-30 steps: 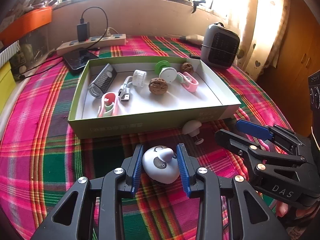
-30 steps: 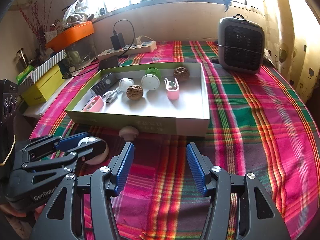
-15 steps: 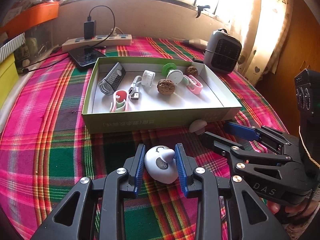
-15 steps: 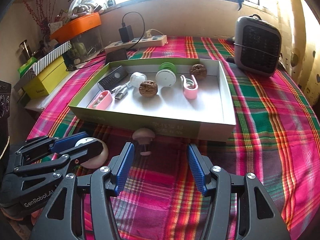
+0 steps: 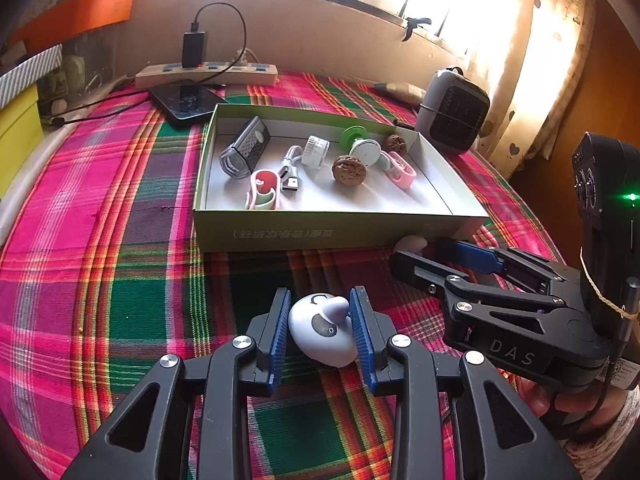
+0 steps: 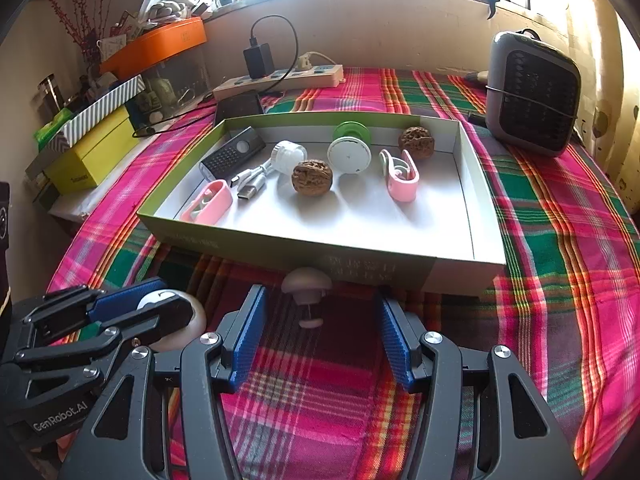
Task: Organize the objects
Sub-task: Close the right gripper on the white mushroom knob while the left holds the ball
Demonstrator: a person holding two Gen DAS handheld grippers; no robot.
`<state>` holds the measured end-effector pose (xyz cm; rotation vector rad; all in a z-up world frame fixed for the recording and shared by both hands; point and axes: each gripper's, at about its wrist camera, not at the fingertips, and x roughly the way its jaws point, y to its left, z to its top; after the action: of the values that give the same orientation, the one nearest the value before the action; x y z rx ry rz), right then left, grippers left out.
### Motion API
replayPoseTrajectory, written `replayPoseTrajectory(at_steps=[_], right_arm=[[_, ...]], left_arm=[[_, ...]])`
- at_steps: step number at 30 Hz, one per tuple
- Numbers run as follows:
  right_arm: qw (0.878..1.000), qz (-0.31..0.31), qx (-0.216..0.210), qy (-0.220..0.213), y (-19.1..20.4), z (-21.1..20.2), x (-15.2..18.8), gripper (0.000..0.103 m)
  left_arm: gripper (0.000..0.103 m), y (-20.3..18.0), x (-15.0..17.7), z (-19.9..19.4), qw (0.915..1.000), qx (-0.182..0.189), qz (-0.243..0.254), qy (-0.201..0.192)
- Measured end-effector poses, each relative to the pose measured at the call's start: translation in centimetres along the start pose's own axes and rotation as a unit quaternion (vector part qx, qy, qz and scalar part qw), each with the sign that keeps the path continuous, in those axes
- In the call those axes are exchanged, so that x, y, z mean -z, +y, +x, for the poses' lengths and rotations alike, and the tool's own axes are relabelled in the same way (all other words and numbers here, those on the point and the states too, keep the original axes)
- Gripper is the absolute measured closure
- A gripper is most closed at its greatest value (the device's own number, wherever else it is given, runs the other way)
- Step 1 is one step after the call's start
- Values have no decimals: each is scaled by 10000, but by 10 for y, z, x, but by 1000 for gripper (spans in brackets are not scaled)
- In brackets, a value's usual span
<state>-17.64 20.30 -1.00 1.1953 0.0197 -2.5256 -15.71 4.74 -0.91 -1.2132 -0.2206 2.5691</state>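
Left wrist view, left gripper (image 5: 320,330) clamping a white egg-shaped gadget (image 5: 323,330) above the plaid tablecloth (image 5: 120,280), right gripper (image 6: 318,334) spreading wide around a small mushroom-shaped knob (image 6: 307,285) (just beside the green tray (image 6: 460,272) front wall).

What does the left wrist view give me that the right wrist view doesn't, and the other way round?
Only the left wrist view shows the white egg-shaped gadget's face and nub, squeezed between the left gripper's blue pads, plus the right gripper from the side.

Only the right wrist view shows the mushroom-shaped knob whole, stem included, lying ahead of the open right gripper's fingers, not yet between them, and the yellow box in full.

Both show the green tray, its two walnuts, pink clips, USB cable, the heater and the power strip.
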Motion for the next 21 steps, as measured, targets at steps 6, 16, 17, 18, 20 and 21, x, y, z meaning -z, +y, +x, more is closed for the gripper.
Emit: replayPoseTrajectory(at_steps=[6, 16, 17, 18, 20, 21], right_arm=[[9999, 6, 80, 82, 6, 6, -3, 48], [9996, 90, 265, 69, 2, 6, -4, 67], [9996, 101, 249, 67, 2, 6, -4, 70], [9997, 99, 227, 74, 2, 6, -5, 76], [9997, 88, 235, 73, 3, 6, -5, 76], [9997, 84, 234, 73, 3, 6, -5, 76]], left_arm=[[74, 2, 1, 1, 10000, 57, -45, 31], [74, 3, 2, 0, 9999, 120, -71, 67], [74, 3, 2, 0, 9999, 120, -75, 67], [74, 3, 2, 0, 9999, 109, -65, 65], [74, 3, 3, -1, 9999, 86, -84, 69], [74, 3, 3, -1, 9999, 84, -103, 77]])
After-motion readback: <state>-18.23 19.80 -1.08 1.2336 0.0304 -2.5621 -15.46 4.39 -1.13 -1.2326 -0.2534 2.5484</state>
